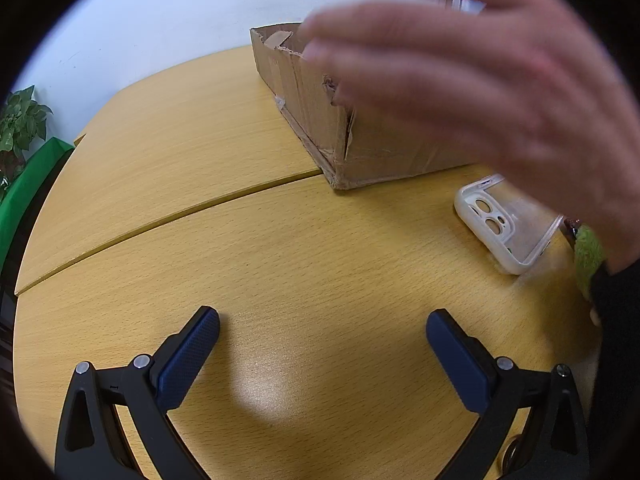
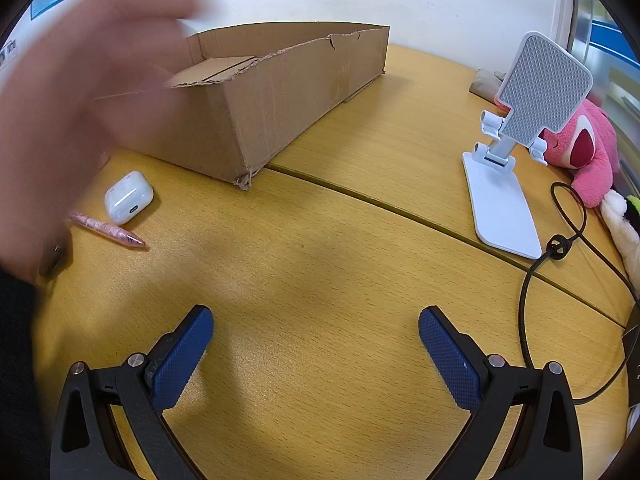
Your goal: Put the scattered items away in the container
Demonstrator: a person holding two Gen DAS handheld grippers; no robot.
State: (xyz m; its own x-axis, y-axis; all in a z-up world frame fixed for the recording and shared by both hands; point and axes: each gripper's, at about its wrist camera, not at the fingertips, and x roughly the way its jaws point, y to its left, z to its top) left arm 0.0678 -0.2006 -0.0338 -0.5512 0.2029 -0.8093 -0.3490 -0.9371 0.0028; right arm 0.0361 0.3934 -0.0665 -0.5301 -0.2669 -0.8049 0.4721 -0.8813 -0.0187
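Cardboard box [image 2: 276,96] stands on table [image 2: 320,248], contents unseen.

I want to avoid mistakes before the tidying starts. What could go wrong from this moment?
1. A blurred bare hand passes in front of both cameras and hides part of the torn brown cardboard box, so aiming there may fail.
2. The thin pink pen lies flat on the wooden table; the open right tongs may slip on it.
3. The clear phone case may flex when the open left tongs grip it.
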